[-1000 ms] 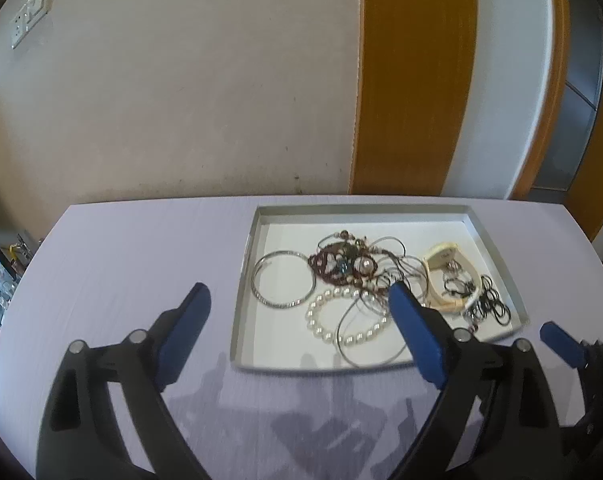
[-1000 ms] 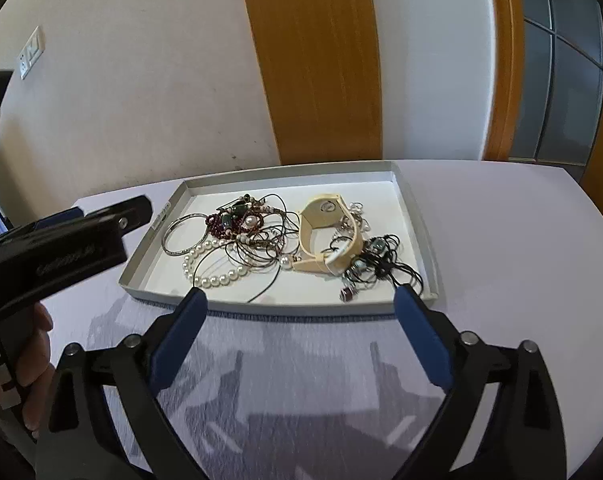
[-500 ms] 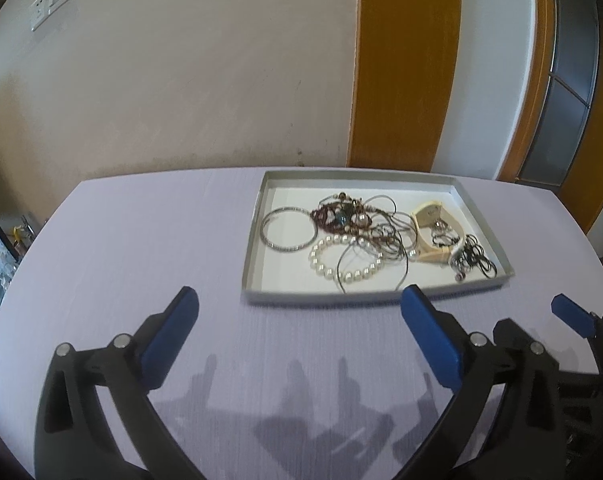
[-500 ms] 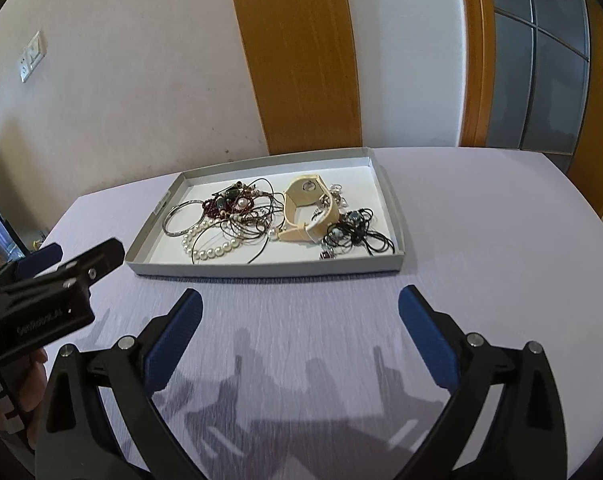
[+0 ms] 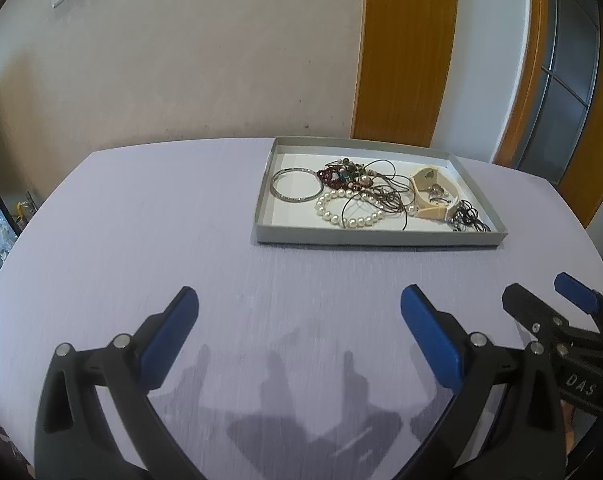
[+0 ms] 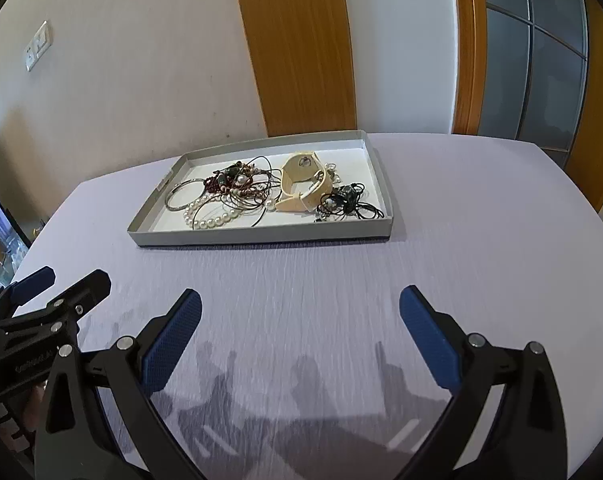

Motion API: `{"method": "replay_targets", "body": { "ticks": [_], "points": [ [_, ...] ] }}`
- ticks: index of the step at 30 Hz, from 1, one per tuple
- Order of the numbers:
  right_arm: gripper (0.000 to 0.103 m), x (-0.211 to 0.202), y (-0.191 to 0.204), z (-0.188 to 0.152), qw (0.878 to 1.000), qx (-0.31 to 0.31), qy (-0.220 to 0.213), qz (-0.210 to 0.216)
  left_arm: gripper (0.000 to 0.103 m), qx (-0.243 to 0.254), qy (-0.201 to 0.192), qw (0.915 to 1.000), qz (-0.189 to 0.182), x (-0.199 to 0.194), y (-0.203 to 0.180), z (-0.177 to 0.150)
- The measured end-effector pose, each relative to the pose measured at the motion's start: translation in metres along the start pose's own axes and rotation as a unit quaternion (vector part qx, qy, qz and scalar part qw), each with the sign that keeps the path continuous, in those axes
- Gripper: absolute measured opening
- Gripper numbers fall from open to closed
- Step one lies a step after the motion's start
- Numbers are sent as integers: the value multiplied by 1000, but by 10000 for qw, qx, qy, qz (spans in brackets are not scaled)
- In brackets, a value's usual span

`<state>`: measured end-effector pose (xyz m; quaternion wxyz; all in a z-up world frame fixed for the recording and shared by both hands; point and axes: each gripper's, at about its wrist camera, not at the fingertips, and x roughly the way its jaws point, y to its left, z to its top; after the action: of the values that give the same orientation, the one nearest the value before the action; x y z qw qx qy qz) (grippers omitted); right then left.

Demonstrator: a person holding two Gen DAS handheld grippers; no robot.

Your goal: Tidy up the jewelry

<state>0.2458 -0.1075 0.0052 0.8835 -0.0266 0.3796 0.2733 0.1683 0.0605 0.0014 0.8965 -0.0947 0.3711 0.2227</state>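
The grey tray (image 5: 377, 237) sits on the lavender table (image 5: 141, 240), at 12 to 1 o'clock in the left wrist view and at 11 to 12 o'clock in the right wrist view. It holds the whole jewelry lot. Contents, left to right in the left wrist view: a silver bangle (image 5: 296, 189) lying flat at the tray's 9 o'clock side; a pearl bracelet (image 5: 347, 214) just beside it toward the near wall; a tangle of dark cords and beads (image 5: 365, 184) at centre, overlapping the pearls; a cream cuff (image 5: 431, 194) at the 3 o'clock side; a cluster of black loops (image 5: 467, 216) in the near right corner. The left gripper (image 5: 299, 300) has its blue fingers (image 5: 169, 344) spread wide, nothing between them — only bare table. The right gripper (image 6: 300, 300) likewise stands spread and empty. Both sit short of the tray; the jewelry lies well apart from the fingertips, beyond the near wall, at 12 o'clock of each gap.
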Motion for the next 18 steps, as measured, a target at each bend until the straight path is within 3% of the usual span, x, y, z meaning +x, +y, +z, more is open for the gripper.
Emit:
{"method": "replay_targets", "body": {
  "ticks": [18],
  "points": [
    [102, -5, 1, 3, 9985, -249, 422, -231, 101, 95, 504, 9985, -166, -12, -1, -7]
  ]
}}
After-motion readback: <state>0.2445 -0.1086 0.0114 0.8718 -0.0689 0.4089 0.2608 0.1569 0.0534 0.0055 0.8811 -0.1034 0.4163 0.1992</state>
